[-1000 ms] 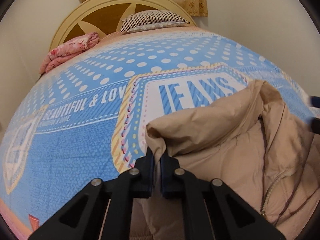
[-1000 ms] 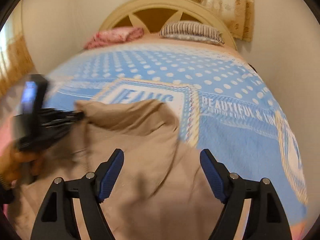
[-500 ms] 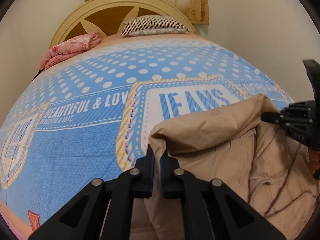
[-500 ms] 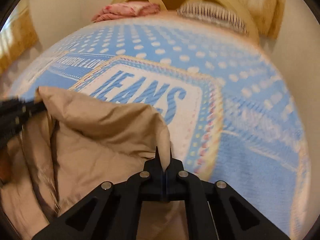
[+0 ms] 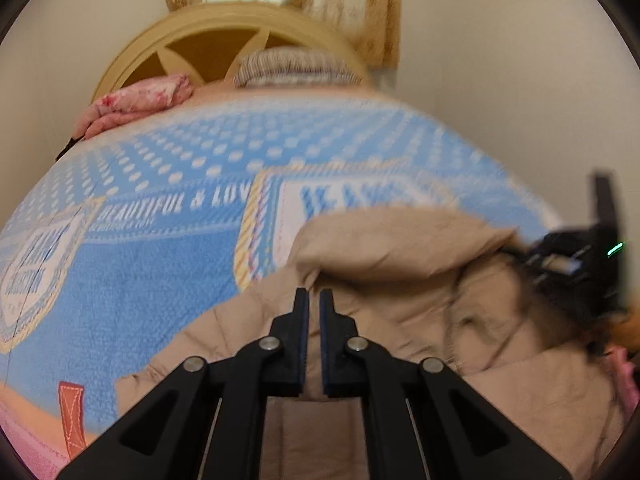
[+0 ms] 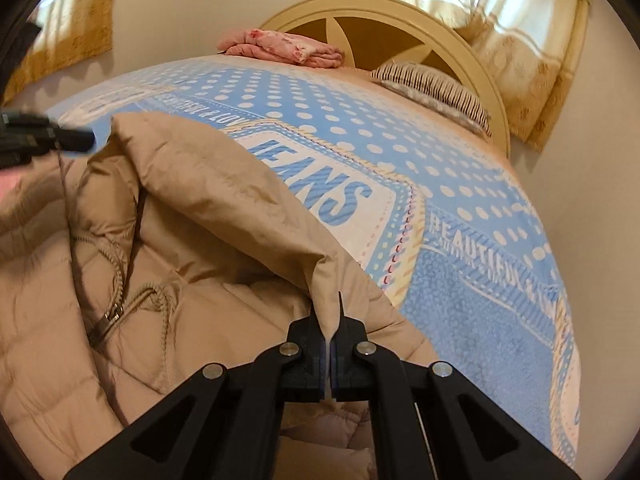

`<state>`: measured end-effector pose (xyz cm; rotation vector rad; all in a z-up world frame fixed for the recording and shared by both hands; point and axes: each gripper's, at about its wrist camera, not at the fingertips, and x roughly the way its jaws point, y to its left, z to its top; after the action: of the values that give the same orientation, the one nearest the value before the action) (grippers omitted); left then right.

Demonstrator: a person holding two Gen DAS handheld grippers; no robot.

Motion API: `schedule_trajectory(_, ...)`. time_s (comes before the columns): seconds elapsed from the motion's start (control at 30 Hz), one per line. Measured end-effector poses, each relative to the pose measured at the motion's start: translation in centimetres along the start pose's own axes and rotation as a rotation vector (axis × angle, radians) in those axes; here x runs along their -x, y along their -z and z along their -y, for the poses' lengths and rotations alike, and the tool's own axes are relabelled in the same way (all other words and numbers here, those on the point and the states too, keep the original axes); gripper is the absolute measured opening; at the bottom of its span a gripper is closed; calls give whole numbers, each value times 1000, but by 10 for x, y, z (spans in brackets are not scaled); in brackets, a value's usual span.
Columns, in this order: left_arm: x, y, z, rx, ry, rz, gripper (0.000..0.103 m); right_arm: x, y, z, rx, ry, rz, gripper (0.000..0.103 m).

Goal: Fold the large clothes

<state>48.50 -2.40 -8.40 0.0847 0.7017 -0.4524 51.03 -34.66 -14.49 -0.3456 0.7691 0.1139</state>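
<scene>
Pinching the far hem corner of the tan puffer jacket [image 6: 208, 208], the right gripper [image 6: 329, 320] now has fabric clamped between its pads; a second ago its jaws stood wide over the cloth, and they have just closed onto this fold. Left gripper [image 5: 314, 300] is clenched too, jaws nearly together. Earlier it held a fold of the jacket edge; in the blurred left wrist view I cannot tell whether cloth still sits between the pads, and the right wrist view shows its tip just off the jacket's other corner.

Jacket lies at the near end of the bed, on the blue "JEANS" blanket [image 6: 460, 184], zipper [image 6: 116, 308] up, far edge raised into a ridge between the two grippers. Judgement: with the right corner secured, the fold of that edge toward the viewer looks ready, if the left grip is sound.

Containers: none in sight. Striped pillow [image 6: 432, 92] and pink folded bedding [image 6: 284, 48] rest by the headboard [image 6: 400, 12], well apart from the work.
</scene>
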Motion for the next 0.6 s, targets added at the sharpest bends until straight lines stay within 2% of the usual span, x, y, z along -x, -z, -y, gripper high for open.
schedule_trajectory(0.07, 9, -16, -1, 31, 3, 51, 8, 0, 1, -2, 14, 10, 7, 0)
schedule_trajectory(0.13, 2, -37, 1, 52, 1, 58, 19, 2, 2, -7, 48, 24, 22, 0)
schedule_trajectory(0.17, -7, -47, 3, 56, -23, 62, 23, 3, 4, -9, 57, 22, 27, 0)
schedule_trajectory(0.23, -26, -61, 7, 48, -51, 61, 46, 6, 6, -8, 58, 19, 35, 0)
schedule_trajectory(0.27, -40, -66, 11, 42, -71, 46, 50, 8, 7, -8, 63, 20, 44, 0)
schedule_trajectory(0.3, -54, -68, 13, 39, -92, 24, 50, 11, 8, -8, 68, 17, 53, 0)
schedule_trajectory(0.4, -77, -55, 20, 39, -88, -55, 50, 15, 12, -6, 71, 7, 65, 0)
schedule_trajectory(0.6, -103, 0, 29, 11, -165, -161, 52, 6, 13, -5, 60, 1, 38, 0)
